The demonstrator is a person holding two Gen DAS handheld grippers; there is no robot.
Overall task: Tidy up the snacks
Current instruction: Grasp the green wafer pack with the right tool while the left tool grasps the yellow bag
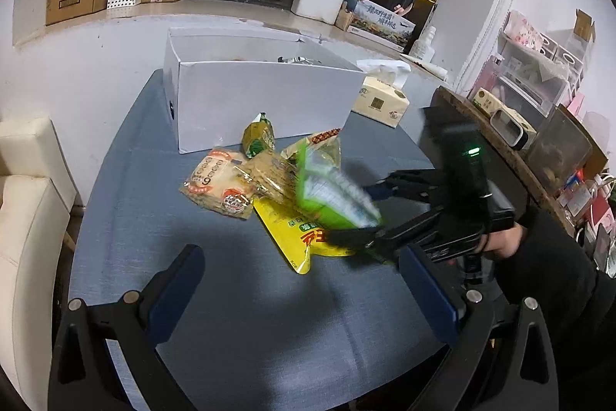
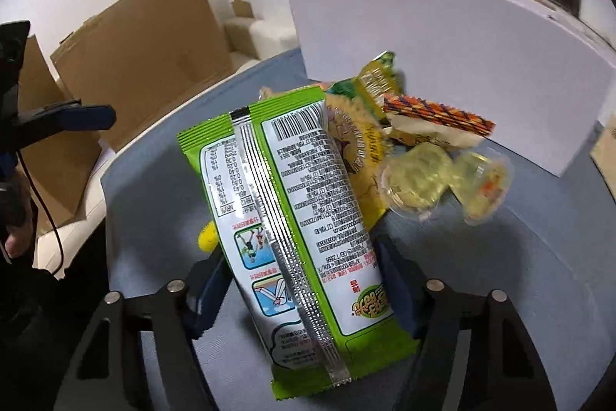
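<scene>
One green snack packet (image 2: pixel 292 214) is lying between the right gripper (image 2: pixel 304 291) fingers — pads clamping it — left gripper (image 1: pixel 304 299) gaping empty.

Showing green-edged snack packet (image 2: pixel 308 237) with white back panel, black barcode and silver centre seam; yellow packet (image 1: pixel 296 237) with green label; orange-and-dark zigzag-patterned wrapper (image 2: pixel 439 114); pale beige biscuit pack (image 1: pixel 219 187) with red seal; translucent yellow-green jelly cups (image 2: pixel 419 183). Lying on grey-blue desk (image 1: pixel 250 295) beside white box (image 1: pixel 261 95). Black fingers (image 1: pixel 427 287) carrying dark blue pads.
</scene>
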